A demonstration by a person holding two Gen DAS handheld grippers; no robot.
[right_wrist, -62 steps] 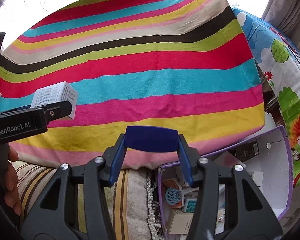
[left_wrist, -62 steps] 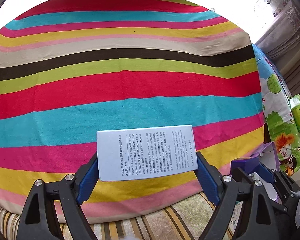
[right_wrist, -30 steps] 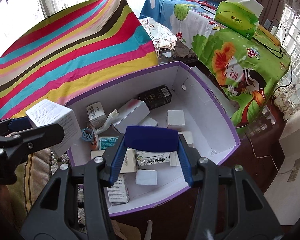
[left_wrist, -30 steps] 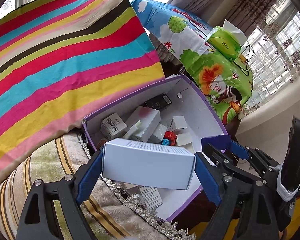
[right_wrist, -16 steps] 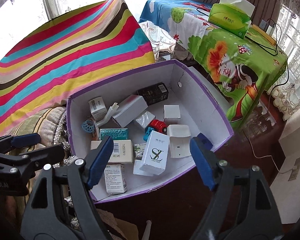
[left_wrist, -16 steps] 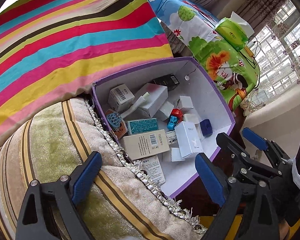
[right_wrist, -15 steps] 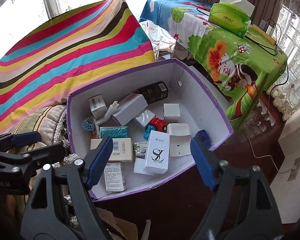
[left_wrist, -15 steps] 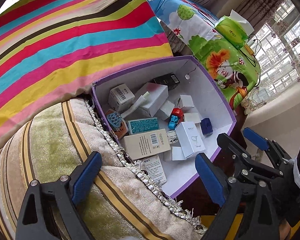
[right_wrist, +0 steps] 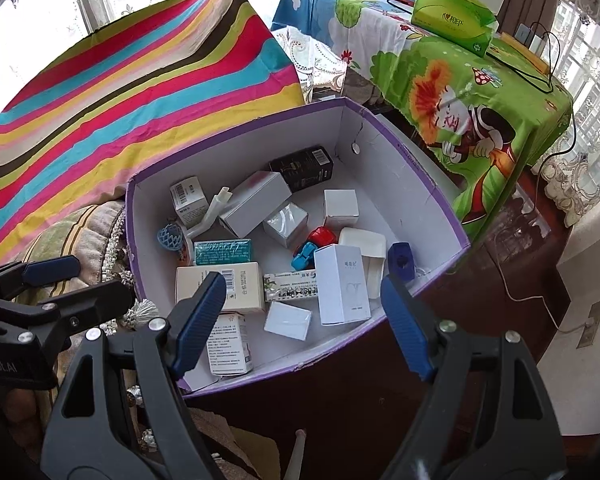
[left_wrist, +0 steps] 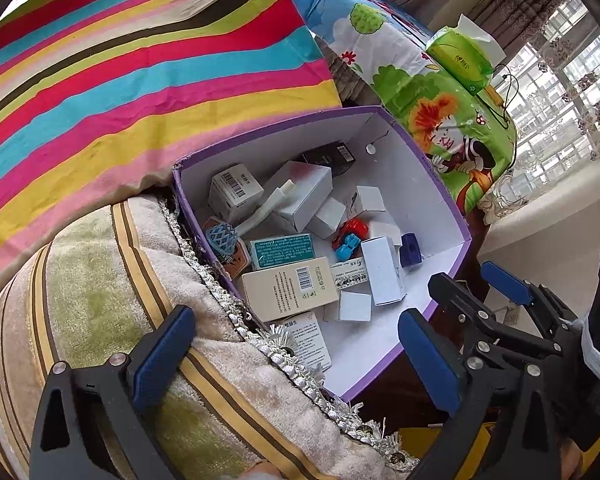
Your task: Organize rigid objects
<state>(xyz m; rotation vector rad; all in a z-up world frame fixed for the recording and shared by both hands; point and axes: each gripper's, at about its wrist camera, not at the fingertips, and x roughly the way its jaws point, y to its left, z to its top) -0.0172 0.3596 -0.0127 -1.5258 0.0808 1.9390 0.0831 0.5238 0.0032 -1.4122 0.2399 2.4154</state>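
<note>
A purple-rimmed white cardboard box [right_wrist: 428,188] holds several small cartons. A tall white carton [right_wrist: 342,284] lies in its near right part, next to a small dark blue block [right_wrist: 402,260] and a red and blue toy car [right_wrist: 314,246]. The same carton [left_wrist: 382,270] and blue block [left_wrist: 410,249] show in the left wrist view, inside the box [left_wrist: 432,172]. My left gripper [left_wrist: 296,354] is open and empty over the cushion at the box's near left corner. My right gripper [right_wrist: 304,314] is open and empty above the box's near edge.
A striped cloth [right_wrist: 132,88] covers the surface behind the box. A green-and-tan cushion [left_wrist: 100,292] with a tasselled fringe lies left of the box. A cartoon-print tablecloth [right_wrist: 460,80] with a green tissue box [right_wrist: 454,16] and cables stands to the right.
Two seconds ago both grippers were shut, the left on the white carton, the right on the dark blue block. Both swung over the box and opened; carton and block now lie inside.
</note>
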